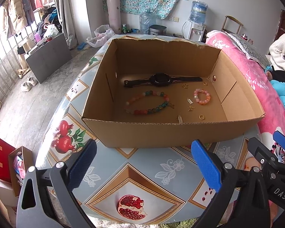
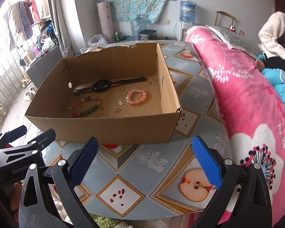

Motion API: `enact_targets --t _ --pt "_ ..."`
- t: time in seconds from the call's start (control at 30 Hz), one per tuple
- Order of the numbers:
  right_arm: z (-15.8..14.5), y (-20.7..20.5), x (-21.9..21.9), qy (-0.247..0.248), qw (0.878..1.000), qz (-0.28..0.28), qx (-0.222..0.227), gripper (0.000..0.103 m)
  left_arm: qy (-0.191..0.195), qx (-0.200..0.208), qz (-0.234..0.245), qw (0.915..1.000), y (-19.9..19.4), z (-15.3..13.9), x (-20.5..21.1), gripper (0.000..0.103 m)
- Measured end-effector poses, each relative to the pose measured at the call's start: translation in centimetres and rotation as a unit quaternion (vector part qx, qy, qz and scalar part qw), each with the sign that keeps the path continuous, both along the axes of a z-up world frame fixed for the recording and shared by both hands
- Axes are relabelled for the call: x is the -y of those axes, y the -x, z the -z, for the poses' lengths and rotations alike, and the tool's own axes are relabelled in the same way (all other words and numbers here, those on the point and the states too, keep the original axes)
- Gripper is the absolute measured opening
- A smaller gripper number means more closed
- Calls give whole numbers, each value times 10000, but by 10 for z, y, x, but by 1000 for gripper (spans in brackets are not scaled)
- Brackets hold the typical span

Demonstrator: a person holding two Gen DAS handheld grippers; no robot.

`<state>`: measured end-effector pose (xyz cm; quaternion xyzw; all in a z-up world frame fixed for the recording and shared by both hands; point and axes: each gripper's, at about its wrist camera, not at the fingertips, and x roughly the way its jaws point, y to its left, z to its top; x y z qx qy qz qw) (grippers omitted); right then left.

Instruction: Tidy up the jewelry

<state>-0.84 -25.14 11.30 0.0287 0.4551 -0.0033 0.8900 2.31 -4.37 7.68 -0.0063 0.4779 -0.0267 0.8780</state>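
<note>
An open cardboard box [image 1: 161,133] [image 2: 104,129] stands on the fruit-patterned table. Inside lie a black watch [image 1: 161,79] [image 2: 102,85], a long multicoloured bead bracelet [image 1: 147,102] [image 2: 84,106], a small pink-orange bead bracelet [image 1: 201,96] [image 2: 136,96], a gold ring [image 1: 201,117] and several small gold charms [image 1: 189,101] [image 2: 120,102]. My left gripper [image 1: 144,163] stands open in front of the box's near wall, holding nothing. My right gripper [image 2: 145,161] is open too, beside the left one, short of the box.
A bed with a pink floral blanket [image 2: 247,98] runs along the table's right edge; a person in a white sweater [image 2: 273,36] sits at its far end. Paper bags [image 1: 7,163] stand on the floor to the left. A water dispenser [image 1: 197,24] stands by the far wall.
</note>
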Motion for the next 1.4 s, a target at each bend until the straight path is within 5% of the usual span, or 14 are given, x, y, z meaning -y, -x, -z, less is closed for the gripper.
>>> enact_targets --t 1.4 --pt "1 -3 0 1 10000 -51 -17 95 56 -40 27 10000 0 -2 -1 98"
